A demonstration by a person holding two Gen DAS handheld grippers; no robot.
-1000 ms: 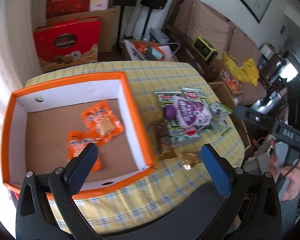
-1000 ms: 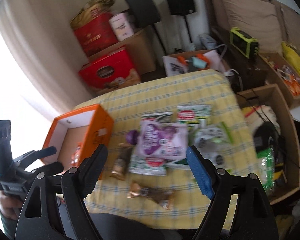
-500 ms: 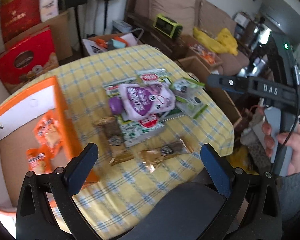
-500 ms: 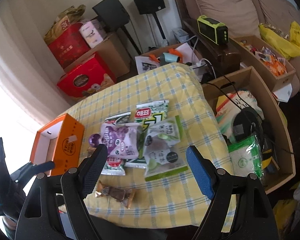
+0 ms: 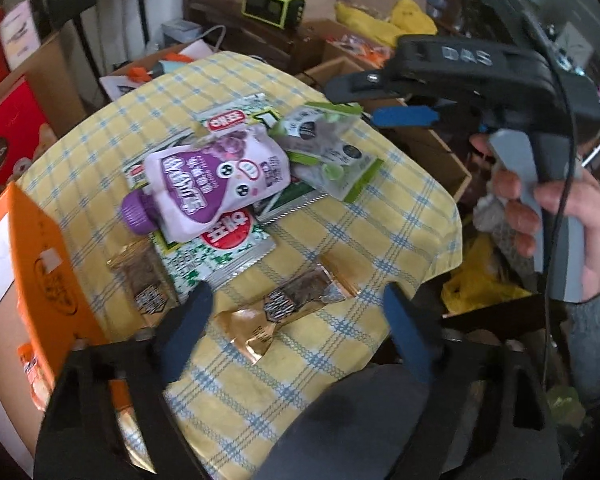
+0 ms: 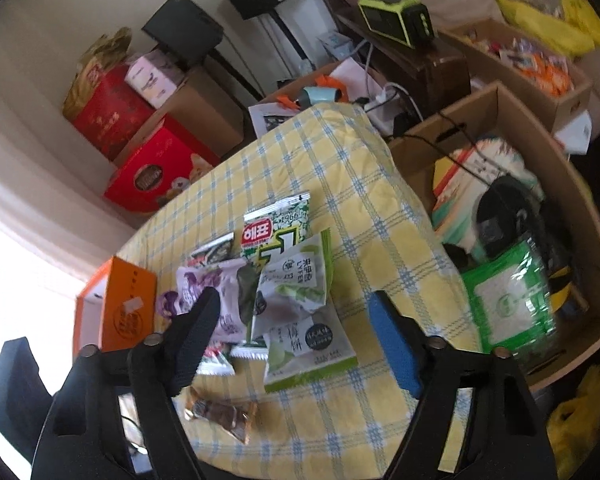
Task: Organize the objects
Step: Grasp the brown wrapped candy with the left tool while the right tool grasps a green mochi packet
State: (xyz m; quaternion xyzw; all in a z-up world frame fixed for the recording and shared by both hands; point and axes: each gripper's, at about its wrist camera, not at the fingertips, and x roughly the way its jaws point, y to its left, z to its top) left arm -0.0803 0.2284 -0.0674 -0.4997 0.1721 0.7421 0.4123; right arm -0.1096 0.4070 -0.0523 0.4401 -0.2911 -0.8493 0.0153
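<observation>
Snack packets lie piled on a yellow checked tablecloth [image 5: 380,208]. A purple pouch [image 5: 212,176] lies on green seaweed packets [image 5: 220,248], with green-white pastry packets [image 5: 328,148] to its right. A gold-wrapped bar [image 5: 288,304] lies nearest, a second bar [image 5: 140,276] beside the orange box [image 5: 40,256]. My left gripper [image 5: 296,320] is open and empty, just above the near bar. My right gripper [image 6: 296,320] is open and empty over the pastry packets [image 6: 300,320]; it also shows in the left wrist view [image 5: 404,116].
The orange box [image 6: 120,308] stands at the table's left edge with orange packets [image 5: 32,372] inside. Open cardboard boxes [image 6: 520,216] full of goods stand right of the table. Red gift boxes [image 6: 156,168], speakers and a sofa line the far wall.
Both grippers have swung right and closer to the pile. The left moved from over the orange box to the near gold bar; the right moved in over the pastry packets. Both stay open.
</observation>
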